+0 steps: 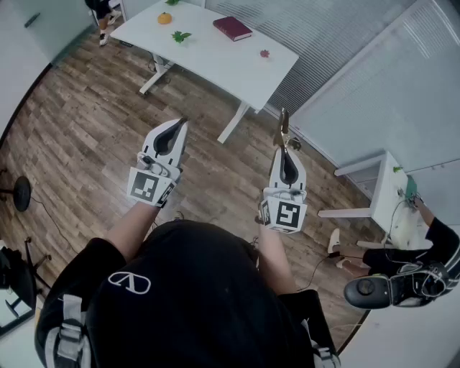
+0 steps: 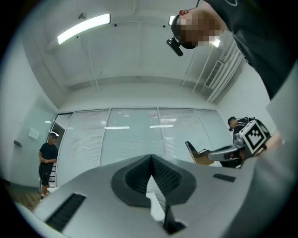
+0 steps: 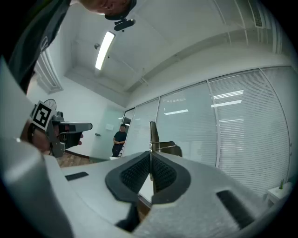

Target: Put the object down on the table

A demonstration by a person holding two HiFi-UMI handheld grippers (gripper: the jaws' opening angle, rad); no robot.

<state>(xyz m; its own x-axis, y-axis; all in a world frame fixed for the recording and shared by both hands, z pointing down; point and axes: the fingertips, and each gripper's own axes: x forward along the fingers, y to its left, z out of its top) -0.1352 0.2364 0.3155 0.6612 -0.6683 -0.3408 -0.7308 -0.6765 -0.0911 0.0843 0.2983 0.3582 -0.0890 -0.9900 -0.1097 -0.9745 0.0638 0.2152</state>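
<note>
Two grippers: we hold both over the wood floor [image 1: 86,136], well apart from the table [image 1: 215,57].
Left gripper [image 1: 180,124]: jaws pressed together, with nothing between them.
Table: white, ahead of us. On it from left to right lie an orange [image 1: 164,18], a leaf [image 1: 180,36], a book [image 1: 232,28] and a small red bit [image 1: 264,53], with bare top between them.
Right gripper [image 1: 285,152]: jaws pinched on the object [image 1: 284,128], a thin flat piece that sticks out past the tips.
Object's place: in the air in the right gripper, not yet on the table.
Step in hand: we judge it to be the carry; the put-down has not begun.
Doing it well: we should close on the table and choose a bare stretch, such as the near edge below the book. We should lower the object until it lies flat on the top, and only then spread the jaws. Let go on its edge, a piece this thin would likely topple or slide. The left gripper should stay clear of the orange and leaf.
Hard to make out: we cannot tell what the object is. The right gripper view shows it edge-on, and the pads cover its held end.
Cut off: the frame's top edge clips the table's far side.
</note>
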